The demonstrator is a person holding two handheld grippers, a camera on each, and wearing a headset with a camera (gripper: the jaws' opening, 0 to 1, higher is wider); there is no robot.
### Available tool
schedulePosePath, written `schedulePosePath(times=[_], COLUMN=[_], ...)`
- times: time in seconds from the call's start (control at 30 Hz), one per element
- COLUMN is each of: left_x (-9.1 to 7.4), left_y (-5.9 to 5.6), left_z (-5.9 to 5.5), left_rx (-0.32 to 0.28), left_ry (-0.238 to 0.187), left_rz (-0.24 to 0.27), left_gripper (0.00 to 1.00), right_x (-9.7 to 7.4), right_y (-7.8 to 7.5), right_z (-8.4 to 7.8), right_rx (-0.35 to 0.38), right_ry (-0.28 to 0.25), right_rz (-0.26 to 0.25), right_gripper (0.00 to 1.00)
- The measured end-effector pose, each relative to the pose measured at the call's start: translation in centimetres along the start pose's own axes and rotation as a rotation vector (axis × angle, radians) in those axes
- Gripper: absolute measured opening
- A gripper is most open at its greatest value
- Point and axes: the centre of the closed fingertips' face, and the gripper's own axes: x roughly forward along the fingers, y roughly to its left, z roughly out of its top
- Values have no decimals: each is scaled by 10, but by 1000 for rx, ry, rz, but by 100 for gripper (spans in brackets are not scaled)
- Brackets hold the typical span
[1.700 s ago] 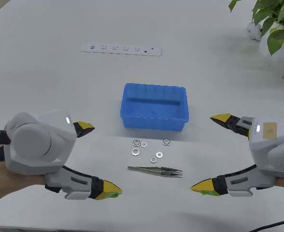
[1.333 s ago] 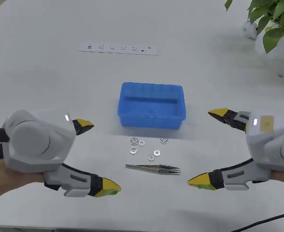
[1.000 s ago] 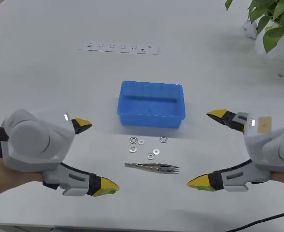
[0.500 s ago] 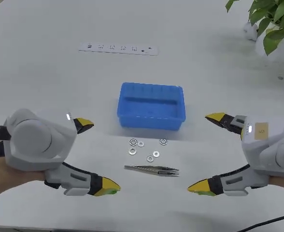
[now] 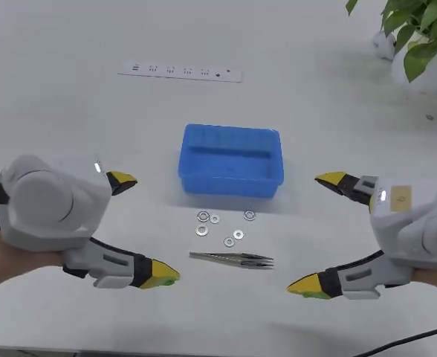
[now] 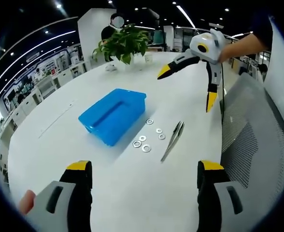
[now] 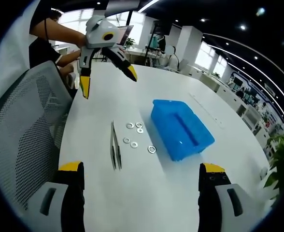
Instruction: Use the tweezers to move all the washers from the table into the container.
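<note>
The left gripper (image 5: pixel 143 228) and right gripper (image 5: pixel 316 232) hovered either side of the tweezers (image 5: pixel 231 258), jaws wide and empty. The tweezers lay on the white tabletop (image 5: pixel 70 119) near six loose washers (image 5: pixel 202 216), which sat just before the blue container (image 5: pixel 230 160).

Blue container (image 6: pixel 114 115), washers (image 6: pixel 146 148) beside tweezers (image 6: pixel 172 140), left claw (image 6: pixel 142 166) spread

Large white table (image 5: pixel 70 111), matte, evenly lit; white socket strip (image 5: pixel 180 71) lying flat on table's far side; leafy green plant (image 5: pixel 419 30) at table's far right corner; grey mesh chair (image 7: pixel 21 130) drawn up at table's near edge; beyond table, open-plan office: rows of desks (image 6: pixel 50 79), white pillar (image 6: pixel 94 29), bright windows (image 7: pixel 79 17); above table, dark ceiling (image 7: pixel 229 14) with strip lights (image 6: pixel 184 9) and small spot lamps
</note>
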Motion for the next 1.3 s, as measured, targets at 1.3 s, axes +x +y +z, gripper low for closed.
schedulePosePath(times=[1.3], left_x=[0], left_y=[2], left_z=[-12], left_rx=[-24], left_ry=[-1], left_rz=[7], left_gripper=[95], right_x=[-2], right_y=[-4], right_z=[-2], right_rx=[26], right_ry=[8], right_rz=[1], right_gripper=[98])
